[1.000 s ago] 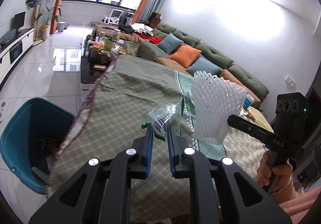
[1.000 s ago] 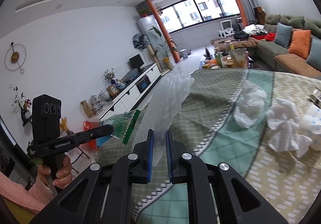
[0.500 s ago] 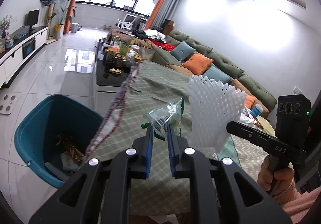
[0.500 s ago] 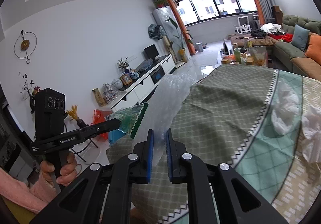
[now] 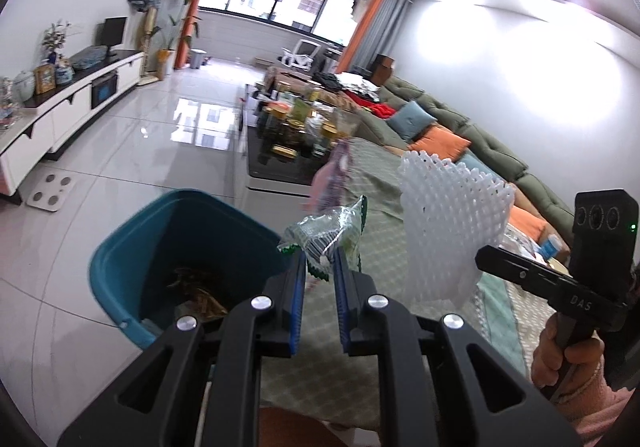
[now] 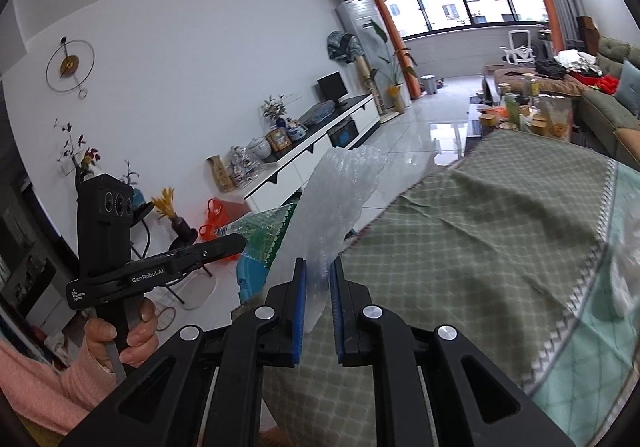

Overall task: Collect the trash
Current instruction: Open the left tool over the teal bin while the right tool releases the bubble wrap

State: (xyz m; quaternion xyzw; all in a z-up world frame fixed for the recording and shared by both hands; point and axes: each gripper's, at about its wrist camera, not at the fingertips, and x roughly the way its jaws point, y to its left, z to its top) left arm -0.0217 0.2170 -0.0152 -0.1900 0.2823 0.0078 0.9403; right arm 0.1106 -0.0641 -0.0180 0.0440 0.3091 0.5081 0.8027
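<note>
A: Left gripper (image 5: pixel 320 267) first. State?

B: Clamped on a crumpled clear-and-green wrapper (image 5: pixel 326 233), which sticks up and forward out of the jaws. Right gripper (image 6: pixel 318 279) is pinched on a white foam net sleeve (image 6: pixel 340 203), long axis running up and away from the pads, top end tilted right.

A: Bin?

B: Teal trash bin (image 5: pixel 180 251) on the floor, below and left of the left gripper's tips, just beside the table edge (image 5: pixel 344 167). Already some brownish scraps inside.

A: Which hand is nearer?

B: Left, I'd say. In the left wrist view the wrapper hangs near the bin's right rim; the foam sleeve (image 5: pixel 448 235) sits further right, over the green checked tablecloth (image 6: pixel 480 227).

A: Next move?

B: Probably carry both leftward over the opening, then let go. Left should get there first; the tall sleeve needs more travel.
</note>
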